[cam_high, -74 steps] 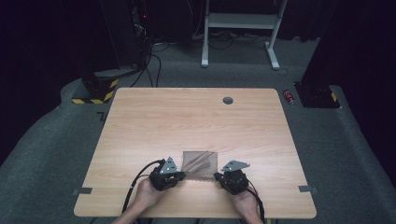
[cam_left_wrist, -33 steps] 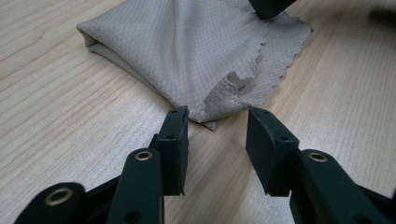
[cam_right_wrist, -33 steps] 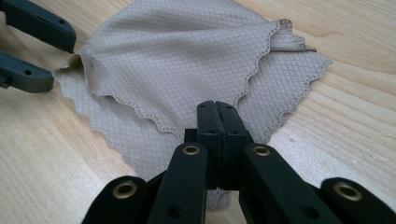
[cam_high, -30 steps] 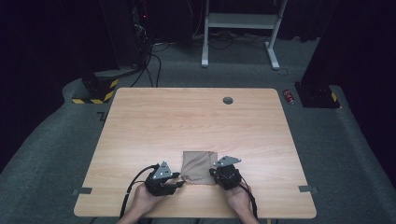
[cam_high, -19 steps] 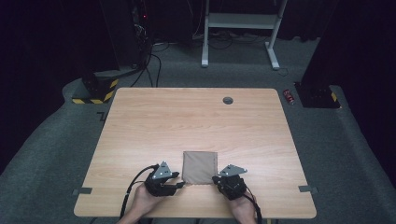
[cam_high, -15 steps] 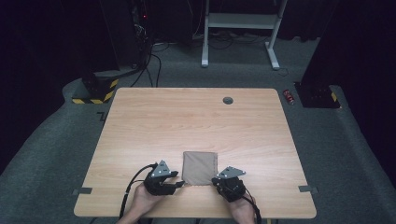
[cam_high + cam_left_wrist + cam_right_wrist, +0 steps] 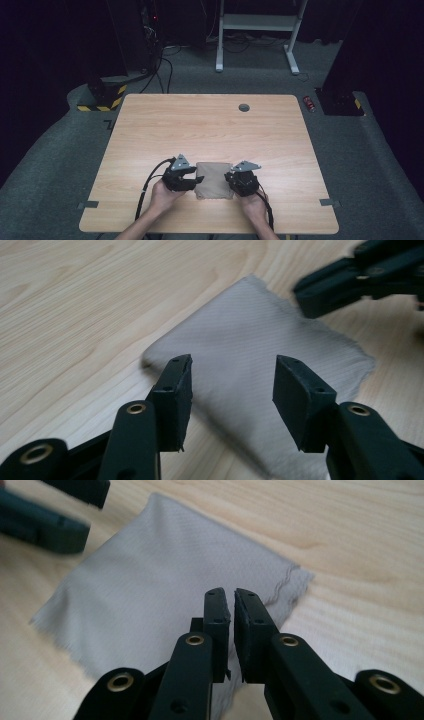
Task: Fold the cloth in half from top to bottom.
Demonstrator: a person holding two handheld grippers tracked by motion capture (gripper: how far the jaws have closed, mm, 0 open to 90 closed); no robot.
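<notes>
Surroundings: dark room, grey carpet, a white-legged stand behind a light wooden table.
Cloth: a folded beige-grey piece of fabric, roughly square, lying flat near the table's front edge, between the two grippers.
Cloth surface: fine woven ribbing; one edge looks frayed and wavy, the corners are slightly uneven.
Left gripper: jaws stand well apart above the cloth's near edge, with nothing between the pads; they have just been opening.
Right gripper: jaws nearly together with only a slim gap, just opening, poised over the cloth's edge; no fabric is pinched between them.
</notes>
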